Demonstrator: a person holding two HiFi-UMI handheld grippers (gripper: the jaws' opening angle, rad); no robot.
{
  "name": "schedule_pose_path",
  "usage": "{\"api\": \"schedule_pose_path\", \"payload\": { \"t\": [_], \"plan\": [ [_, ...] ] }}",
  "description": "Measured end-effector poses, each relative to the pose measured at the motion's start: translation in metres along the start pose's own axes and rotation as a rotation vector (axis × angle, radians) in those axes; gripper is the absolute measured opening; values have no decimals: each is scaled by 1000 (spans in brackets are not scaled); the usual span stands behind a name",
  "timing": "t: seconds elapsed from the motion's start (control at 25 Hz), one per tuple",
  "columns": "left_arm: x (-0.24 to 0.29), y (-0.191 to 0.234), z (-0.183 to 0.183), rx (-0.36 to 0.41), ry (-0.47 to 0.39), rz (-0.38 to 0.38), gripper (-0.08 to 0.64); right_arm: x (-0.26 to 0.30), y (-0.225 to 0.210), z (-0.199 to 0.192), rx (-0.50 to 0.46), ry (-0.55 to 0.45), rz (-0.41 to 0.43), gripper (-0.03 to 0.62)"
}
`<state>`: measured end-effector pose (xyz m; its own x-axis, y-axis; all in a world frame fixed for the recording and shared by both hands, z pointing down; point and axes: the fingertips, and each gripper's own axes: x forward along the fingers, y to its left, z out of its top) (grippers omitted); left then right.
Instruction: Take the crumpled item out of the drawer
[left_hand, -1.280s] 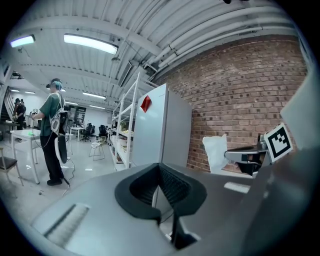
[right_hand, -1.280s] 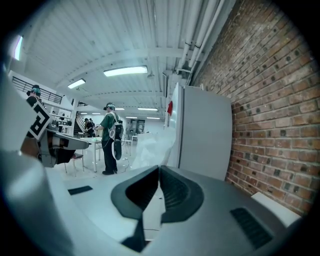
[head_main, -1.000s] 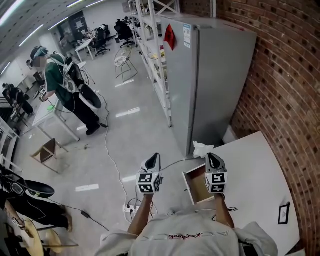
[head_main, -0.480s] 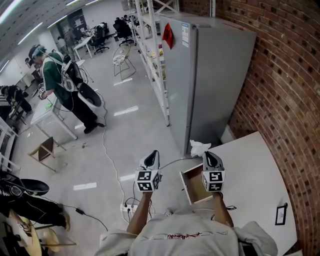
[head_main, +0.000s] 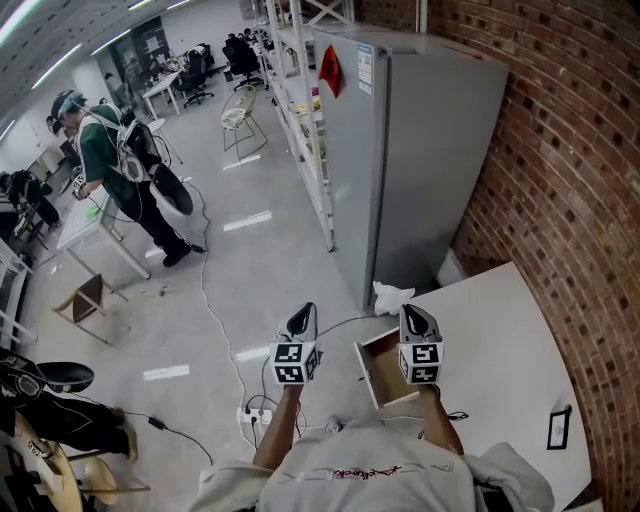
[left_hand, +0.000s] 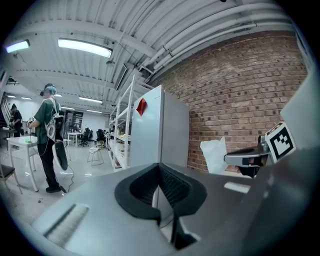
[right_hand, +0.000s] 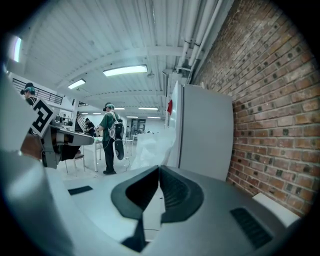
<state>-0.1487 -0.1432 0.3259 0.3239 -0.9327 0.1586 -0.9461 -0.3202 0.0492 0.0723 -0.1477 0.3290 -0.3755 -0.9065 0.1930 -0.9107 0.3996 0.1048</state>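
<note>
Barely shifted, right tool (head_main: 411, 313) pinches crumpled item (head_main: 390, 296) beyond drawer (head_main: 384, 372)

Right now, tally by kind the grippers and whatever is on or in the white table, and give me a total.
Grippers: 2 (left gripper, right gripper)
Open drawer: 1
Crumpled white item: 1
Small black object: 1
Total: 5
</note>
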Motion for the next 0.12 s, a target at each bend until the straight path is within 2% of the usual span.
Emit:
{"api": "schedule_pose_path", "payload": {
  "t": [0.12],
  "plan": [
    [2,1,-2,2,2,-1,9,1,3,2,-1,-4,4,18]
  ]
}}
